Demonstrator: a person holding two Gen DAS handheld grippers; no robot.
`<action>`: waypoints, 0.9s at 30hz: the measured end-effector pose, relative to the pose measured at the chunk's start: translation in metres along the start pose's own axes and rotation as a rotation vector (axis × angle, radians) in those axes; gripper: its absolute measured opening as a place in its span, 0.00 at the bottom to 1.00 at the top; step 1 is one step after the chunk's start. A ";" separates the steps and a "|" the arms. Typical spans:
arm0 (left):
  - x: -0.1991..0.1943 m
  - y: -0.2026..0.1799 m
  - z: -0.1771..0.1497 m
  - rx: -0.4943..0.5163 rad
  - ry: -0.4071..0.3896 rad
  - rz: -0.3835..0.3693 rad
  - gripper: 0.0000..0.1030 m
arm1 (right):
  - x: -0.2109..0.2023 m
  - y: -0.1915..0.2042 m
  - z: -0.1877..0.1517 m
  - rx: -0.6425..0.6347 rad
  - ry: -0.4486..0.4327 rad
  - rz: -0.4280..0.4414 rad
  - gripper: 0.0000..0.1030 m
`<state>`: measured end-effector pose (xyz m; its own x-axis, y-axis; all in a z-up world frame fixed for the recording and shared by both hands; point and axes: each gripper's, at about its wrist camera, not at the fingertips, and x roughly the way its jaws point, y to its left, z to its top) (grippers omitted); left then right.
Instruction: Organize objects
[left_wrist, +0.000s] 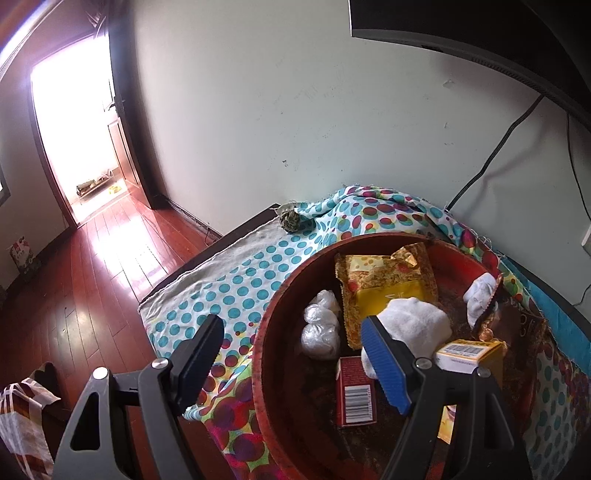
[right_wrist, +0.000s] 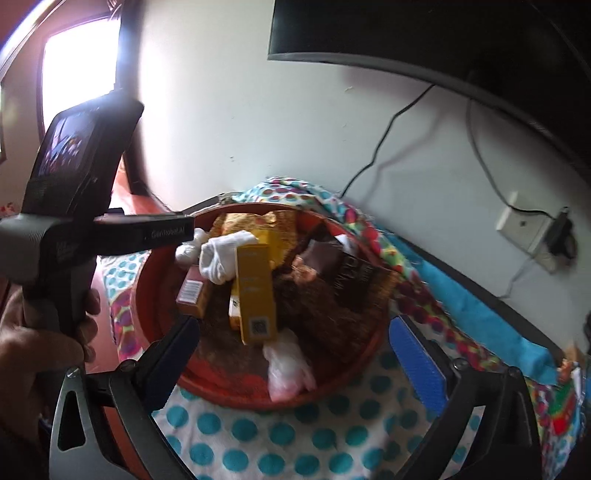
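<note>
A round red basin (left_wrist: 258, 350) stands on a dotted cloth and holds the objects. In it lie a yellow snack packet (left_wrist: 384, 288), a white sock (left_wrist: 417, 321), knotted clear bags (left_wrist: 319, 325), a red box (left_wrist: 356, 391), a yellow box (left_wrist: 469, 354) and a brown packet (left_wrist: 517, 325). My left gripper (left_wrist: 291, 365) is open above the basin's left rim, with nothing between its fingers. My right gripper (right_wrist: 295, 362) is open over the basin's near rim (right_wrist: 236, 395). Ahead of it lie a clear bag (right_wrist: 288, 369) and the yellow box (right_wrist: 256, 291), free of the pads.
A hand (right_wrist: 33, 350) holds the left tool's black body (right_wrist: 74, 221) at the left. A monitor (right_wrist: 424, 40), cables and a wall socket (right_wrist: 524, 229) are behind the table. A small green ball (left_wrist: 290, 219) lies at the cloth's far corner. Wooden floor (left_wrist: 92, 277) and a doorway lie left.
</note>
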<state>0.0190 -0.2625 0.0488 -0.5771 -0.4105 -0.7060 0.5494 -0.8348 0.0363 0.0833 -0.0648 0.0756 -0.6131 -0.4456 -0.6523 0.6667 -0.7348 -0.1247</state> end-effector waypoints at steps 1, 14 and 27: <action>-0.006 -0.003 -0.001 0.002 -0.001 -0.008 0.77 | -0.007 -0.002 -0.004 0.004 0.006 -0.021 0.99; -0.024 -0.048 -0.055 0.146 0.189 -0.301 0.77 | -0.020 -0.037 -0.062 0.181 0.171 -0.058 0.99; -0.038 -0.055 -0.058 0.177 0.158 -0.273 0.77 | -0.009 -0.034 -0.075 0.197 0.214 -0.023 0.99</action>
<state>0.0459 -0.1798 0.0322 -0.5803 -0.1136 -0.8065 0.2669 -0.9621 -0.0566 0.0982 0.0029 0.0297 -0.5097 -0.3249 -0.7966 0.5460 -0.8377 -0.0076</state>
